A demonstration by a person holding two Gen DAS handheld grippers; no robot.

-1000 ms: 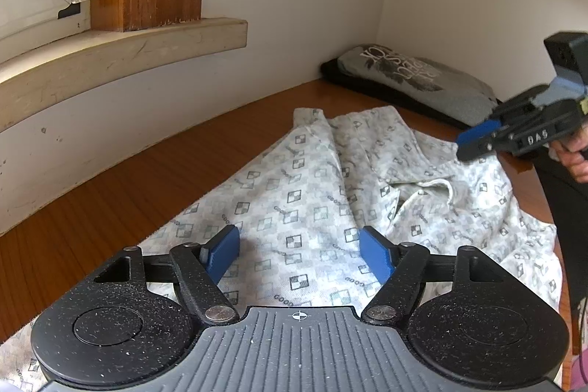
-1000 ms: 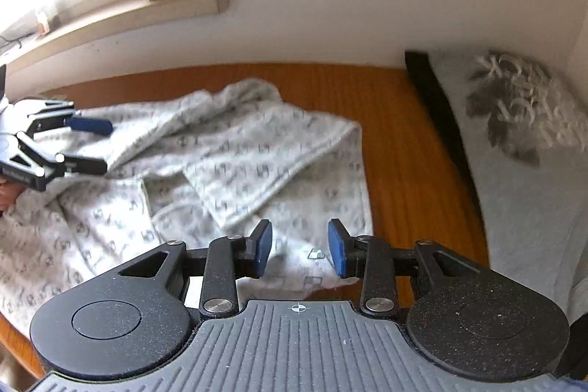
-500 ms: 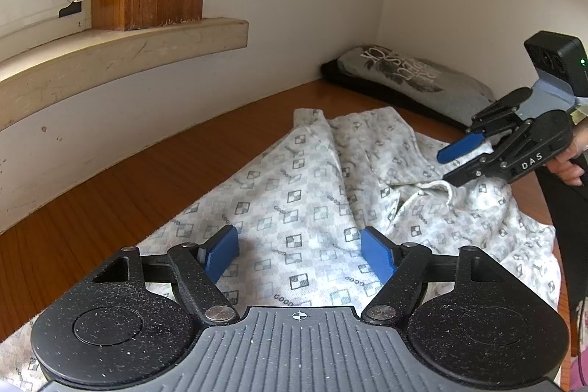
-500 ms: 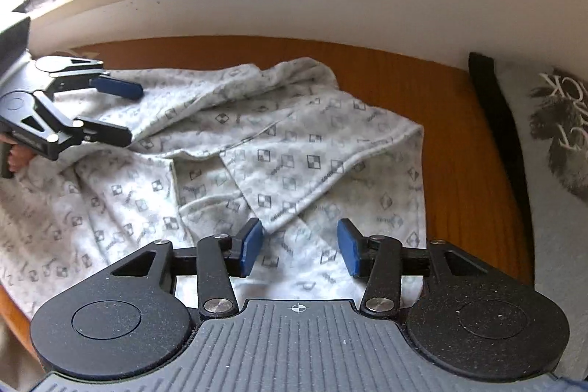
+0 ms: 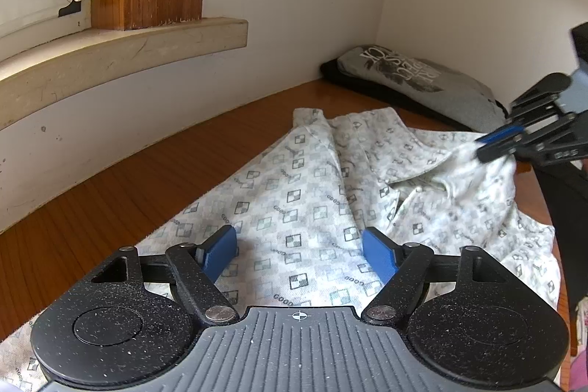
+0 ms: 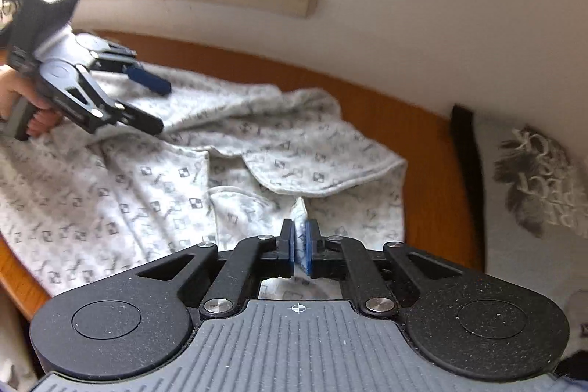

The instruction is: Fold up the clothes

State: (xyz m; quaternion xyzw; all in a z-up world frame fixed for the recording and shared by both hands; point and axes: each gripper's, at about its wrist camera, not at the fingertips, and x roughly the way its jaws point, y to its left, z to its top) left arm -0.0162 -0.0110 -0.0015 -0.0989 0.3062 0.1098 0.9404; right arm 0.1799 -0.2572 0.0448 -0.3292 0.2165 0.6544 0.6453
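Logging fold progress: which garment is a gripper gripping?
The patterned white shirt: right gripper pinches its fabric. The grey printed shirt lies untouched by the wall.

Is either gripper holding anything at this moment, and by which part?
The right gripper is shut on the shirt, pinching a fold of fabric near the collar. The left gripper is open above the shirt, holding nothing.

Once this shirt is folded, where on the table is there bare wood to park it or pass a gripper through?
Bare wood runs between the patterned shirt and the wall under the window sill, widest at its left. A narrower strip lies between the shirt's edge and the folded grey printed garment. The corner itself is crowded by that stack.
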